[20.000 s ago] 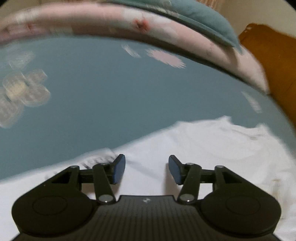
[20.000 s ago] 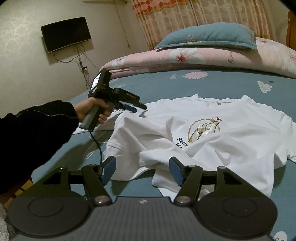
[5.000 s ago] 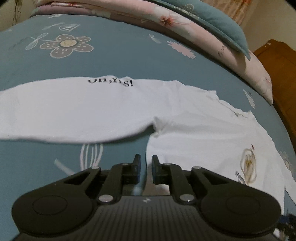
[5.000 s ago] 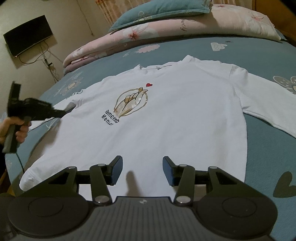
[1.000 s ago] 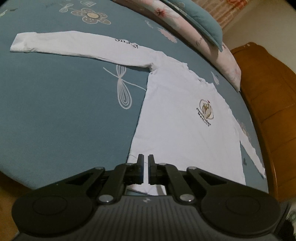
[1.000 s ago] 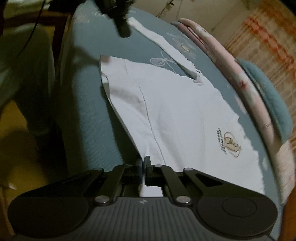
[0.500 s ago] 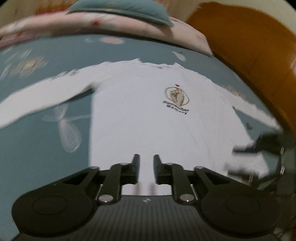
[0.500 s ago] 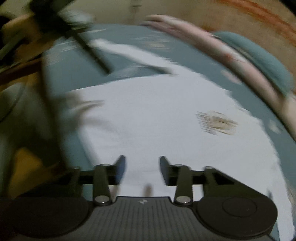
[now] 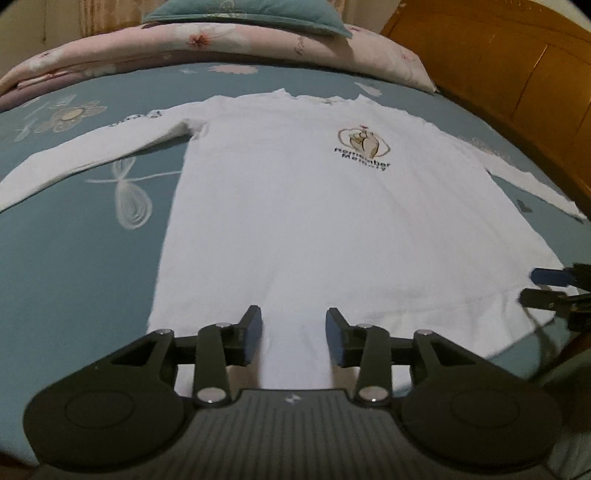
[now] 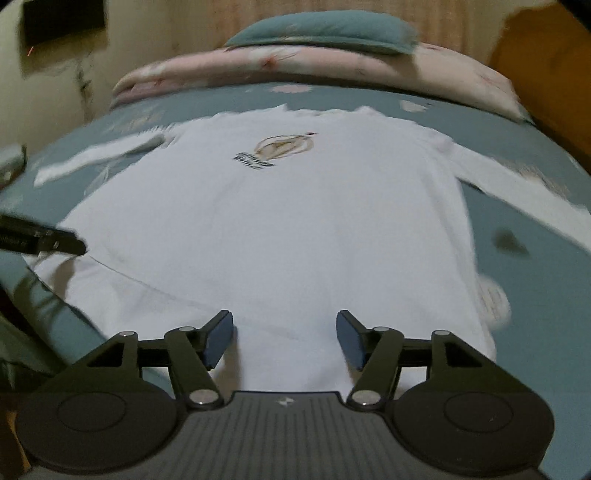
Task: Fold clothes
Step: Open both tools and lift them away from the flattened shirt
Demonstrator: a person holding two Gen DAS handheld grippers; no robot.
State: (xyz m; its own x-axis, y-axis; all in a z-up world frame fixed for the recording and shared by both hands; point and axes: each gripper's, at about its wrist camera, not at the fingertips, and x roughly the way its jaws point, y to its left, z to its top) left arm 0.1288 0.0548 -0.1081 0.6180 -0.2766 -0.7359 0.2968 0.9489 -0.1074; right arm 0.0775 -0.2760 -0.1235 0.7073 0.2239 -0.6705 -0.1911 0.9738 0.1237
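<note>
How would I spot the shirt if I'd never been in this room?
Find the big bed with the blue sheet. The shirt lies flat in its middle, sleeves spread. It is the only plain white thing there, with a small gold picture on the chest.

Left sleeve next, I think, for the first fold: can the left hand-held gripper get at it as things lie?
Probably yes. The left sleeve lies flat and uncovered on the bedsheet; the left hand-held gripper is open and empty.

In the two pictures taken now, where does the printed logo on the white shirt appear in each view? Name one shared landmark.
Left wrist view: printed logo right of centre, upper chest.
Right wrist view: printed logo left of centre, blurred.
Shared landmark: teal pillow on the pink quilt.
</note>
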